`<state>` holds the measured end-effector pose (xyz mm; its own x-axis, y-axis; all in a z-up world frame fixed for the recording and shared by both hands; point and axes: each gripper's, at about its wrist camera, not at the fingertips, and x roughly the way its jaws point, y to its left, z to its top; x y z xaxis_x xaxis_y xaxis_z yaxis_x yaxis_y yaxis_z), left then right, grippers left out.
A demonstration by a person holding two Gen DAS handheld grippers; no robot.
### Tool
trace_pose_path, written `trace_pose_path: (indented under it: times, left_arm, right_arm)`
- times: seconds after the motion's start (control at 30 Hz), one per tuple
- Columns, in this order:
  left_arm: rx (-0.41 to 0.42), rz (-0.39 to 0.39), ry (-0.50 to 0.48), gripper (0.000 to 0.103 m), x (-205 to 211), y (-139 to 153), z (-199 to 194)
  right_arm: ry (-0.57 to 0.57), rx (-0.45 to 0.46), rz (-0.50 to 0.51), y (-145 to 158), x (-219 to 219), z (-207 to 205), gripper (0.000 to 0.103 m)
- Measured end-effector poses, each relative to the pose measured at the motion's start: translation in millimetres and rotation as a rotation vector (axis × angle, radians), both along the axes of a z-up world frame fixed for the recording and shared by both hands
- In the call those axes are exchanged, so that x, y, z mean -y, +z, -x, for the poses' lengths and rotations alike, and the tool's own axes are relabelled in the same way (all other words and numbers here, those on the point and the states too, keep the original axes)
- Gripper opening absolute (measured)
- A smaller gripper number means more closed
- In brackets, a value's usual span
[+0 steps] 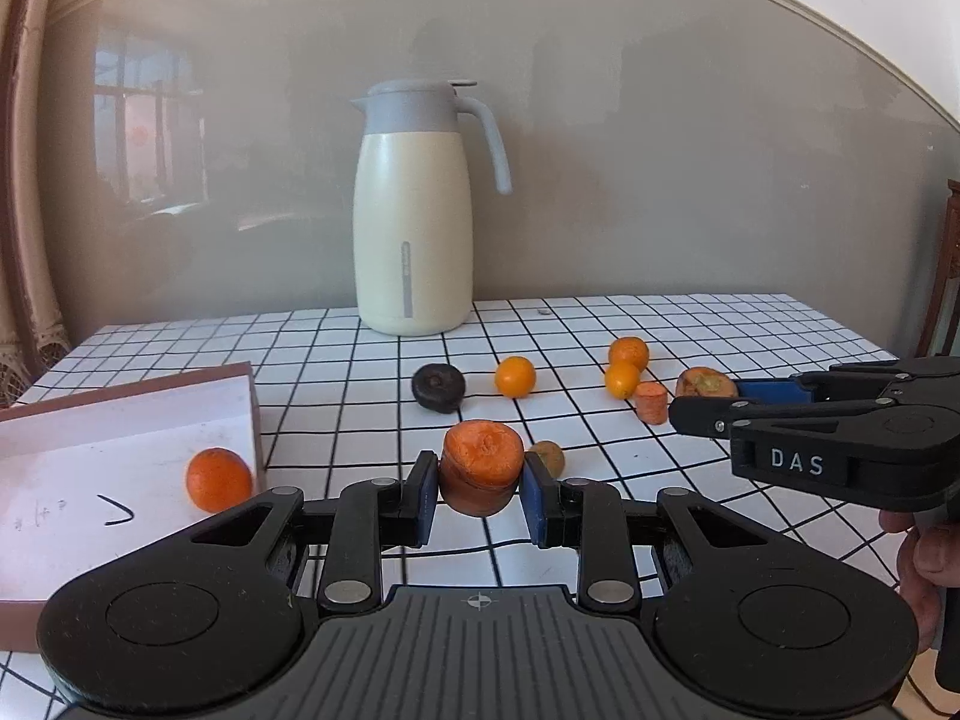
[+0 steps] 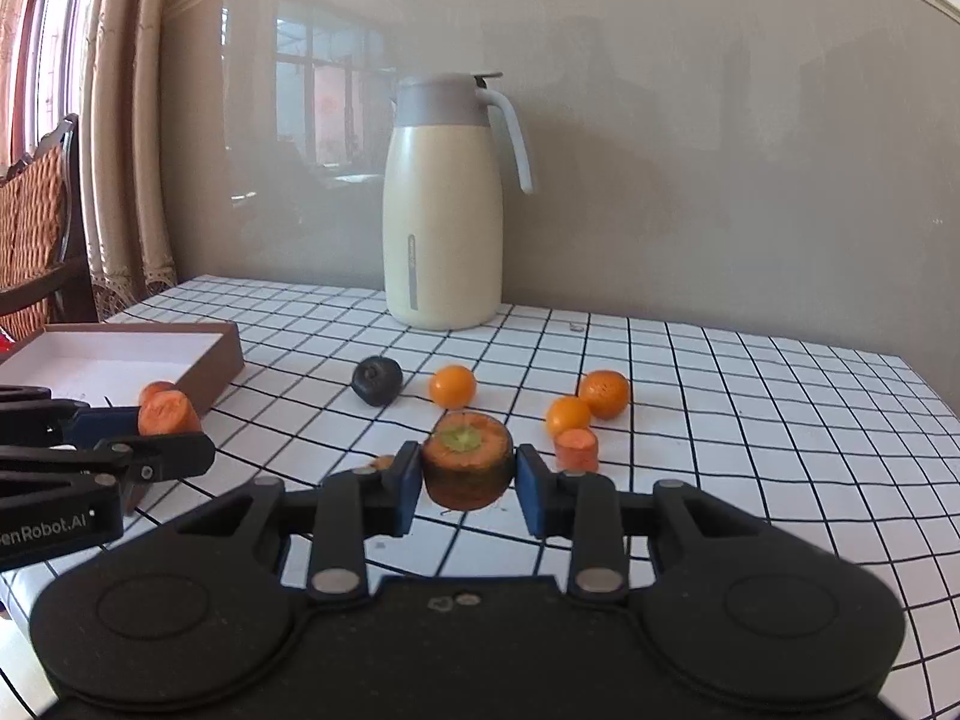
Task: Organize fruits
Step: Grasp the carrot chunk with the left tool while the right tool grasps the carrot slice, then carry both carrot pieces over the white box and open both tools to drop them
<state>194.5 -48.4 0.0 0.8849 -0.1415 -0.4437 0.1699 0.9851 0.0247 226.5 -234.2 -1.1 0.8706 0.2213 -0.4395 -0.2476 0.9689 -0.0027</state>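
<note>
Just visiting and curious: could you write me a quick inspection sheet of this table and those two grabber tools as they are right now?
Surface: checked tablecloth, flat.
Job's things: open box at the left with one orange fruit inside; three loose oranges and a small carrot piece on the cloth.
Clutter: cream jug at the back; a dark round item; a small brownish item.
Grippers: left gripper fingers shut on a carrot chunk; right gripper fingers shut on a green-topped carrot end.
Cables: nothing seen.
Surroundings: grey wall, curtain, wooden chair.
</note>
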Motion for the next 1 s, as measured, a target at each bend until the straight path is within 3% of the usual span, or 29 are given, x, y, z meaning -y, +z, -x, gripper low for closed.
trace_pose_path:
  times: [0.6,1.0]
  left_arm:
    - [0.050,0.001,0.184,0.030,-98,16,26]
    - [0.054,0.034,0.340,0.030,-175,15,39]
  right_arm:
    - [0.207,0.085,-0.023,22,-95,14,0.025]
    - [0.311,0.091,-0.023,21,-161,12,0.025]
